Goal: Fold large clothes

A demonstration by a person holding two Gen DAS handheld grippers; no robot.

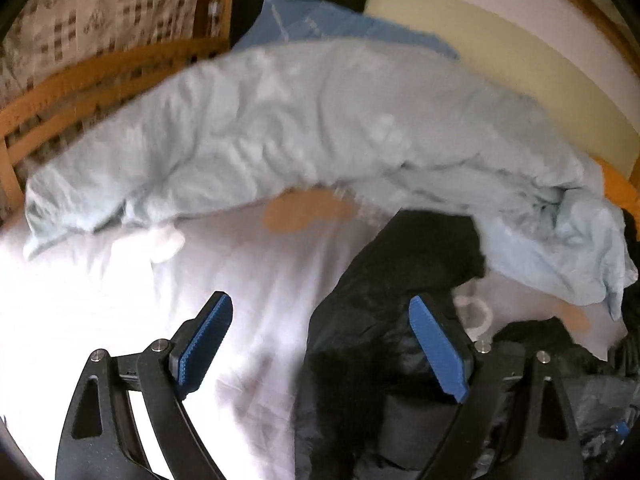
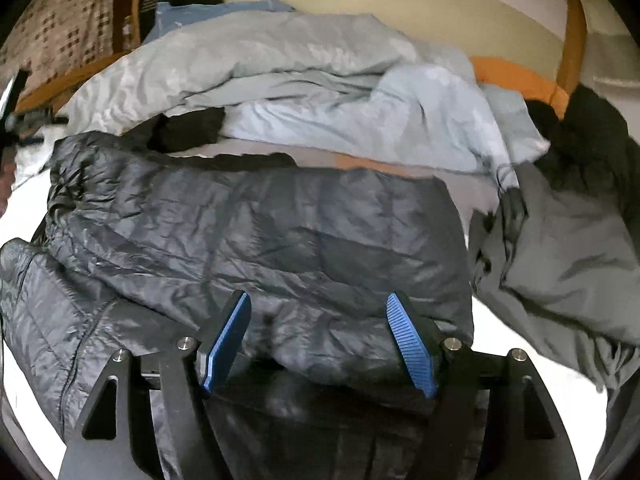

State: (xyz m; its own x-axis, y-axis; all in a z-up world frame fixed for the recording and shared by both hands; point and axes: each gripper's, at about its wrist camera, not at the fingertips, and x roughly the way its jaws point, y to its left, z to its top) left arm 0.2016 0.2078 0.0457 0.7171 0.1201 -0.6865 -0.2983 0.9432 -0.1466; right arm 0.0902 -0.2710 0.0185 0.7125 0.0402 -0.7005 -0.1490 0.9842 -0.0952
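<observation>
Your left gripper points forward and downward, its two black fingers spread wide with the blue ribbed pads facing each other across a broad gap. Nothing sits between those pads; they press on nothing. The linkage arms and their silver pivot pins show on both sides at the bottom of the left wrist view.

Your right gripper tilts downward in much the same way. Its jaws stand apart, a little narrower than the left pair, and the blue pads angle outward toward their tips. They grip nothing. No hand or sleeve of yours shows in either view.
</observation>
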